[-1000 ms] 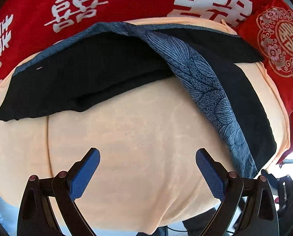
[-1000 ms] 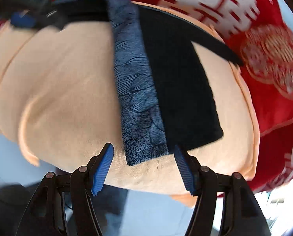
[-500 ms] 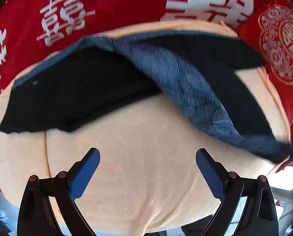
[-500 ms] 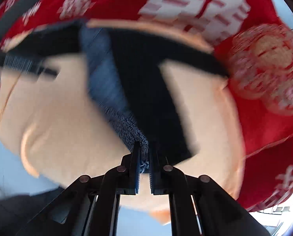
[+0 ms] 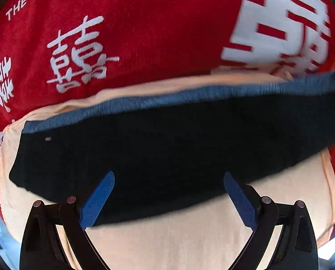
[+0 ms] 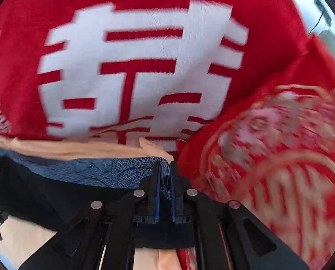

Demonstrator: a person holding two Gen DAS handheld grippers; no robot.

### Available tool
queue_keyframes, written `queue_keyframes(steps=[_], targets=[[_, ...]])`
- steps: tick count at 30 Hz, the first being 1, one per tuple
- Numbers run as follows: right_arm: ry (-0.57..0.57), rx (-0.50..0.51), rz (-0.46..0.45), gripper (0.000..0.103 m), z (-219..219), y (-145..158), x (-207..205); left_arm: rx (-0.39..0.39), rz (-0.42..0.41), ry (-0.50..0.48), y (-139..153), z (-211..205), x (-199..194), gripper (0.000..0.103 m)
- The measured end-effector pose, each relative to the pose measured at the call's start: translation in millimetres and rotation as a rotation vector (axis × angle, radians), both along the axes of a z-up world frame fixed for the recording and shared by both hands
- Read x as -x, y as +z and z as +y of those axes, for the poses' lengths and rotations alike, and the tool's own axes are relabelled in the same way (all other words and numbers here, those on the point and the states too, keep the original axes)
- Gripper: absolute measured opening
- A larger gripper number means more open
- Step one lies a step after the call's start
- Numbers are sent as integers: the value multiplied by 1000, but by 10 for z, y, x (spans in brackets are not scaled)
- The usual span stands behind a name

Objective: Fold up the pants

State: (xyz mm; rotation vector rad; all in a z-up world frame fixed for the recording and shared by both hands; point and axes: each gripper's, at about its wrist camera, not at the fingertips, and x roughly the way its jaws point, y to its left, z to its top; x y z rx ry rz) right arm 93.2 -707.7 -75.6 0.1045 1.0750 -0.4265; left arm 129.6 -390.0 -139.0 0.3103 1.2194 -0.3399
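The pants (image 5: 167, 148) are black with a blue patterned band along the far edge, lying as one long strip across a peach cloth (image 5: 189, 236). My left gripper (image 5: 168, 173) hovers open over the strip's near edge, with black fabric showing between its blue pads and nothing gripped. In the right wrist view, my right gripper (image 6: 165, 168) pinches the blue patterned end of the pants (image 6: 88, 173) between its pads; the jaws are easing open slightly, but fabric is still clamped. That end is lifted at the far right, beside the red pillow.
A red blanket (image 5: 145, 33) with large white characters lies beyond the peach cloth (image 6: 66, 148). A red pillow (image 6: 268, 146) with gold and pink embroidery sits just to the right of my right gripper. The cloth's near edge drops off toward a pale floor.
My right gripper shut on the hem of the near pant leg and swung it up and away, onto the other leg. My left gripper moved forward over the pants and stayed open.
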Motion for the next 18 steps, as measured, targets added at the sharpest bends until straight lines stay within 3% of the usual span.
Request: queue_keyframes(steps=[2,3,4,7,9,12,14,16,17,18], targets=[[2,-14,36,32,-88,-184,-170,-15,2,24,-92,-81,-155,99],[-1,-26,34,54,-118,-216,-192,-19,0,34,-126,-114,-230,99],[-5,-45,21,62,-169,-210,-228,-22,-3,38,-145,-131,-268,99],[-1,-207,-67,62,-197,-85,-67,-53,-14,45,-238,-208,-416,99],[-18,-314,-71,62,-120,-122,161,-57,2,56,-320,-246,-499,99],[-107,-420,39,52,40,-500,559,-73,4,53,-440,-333,-557,99],[-177,-438,103,50,51,-784,692,-86,11,48,-534,-388,-567,99],[-275,-478,109,48,-32,-1020,756,-88,25,49,-617,-411,-570,99],[-315,-488,97,40,-75,-1097,757,-97,32,49,-671,-417,-569,99],[-335,-476,85,16,-103,-1147,724,-105,33,50,-714,-421,-570,99]])
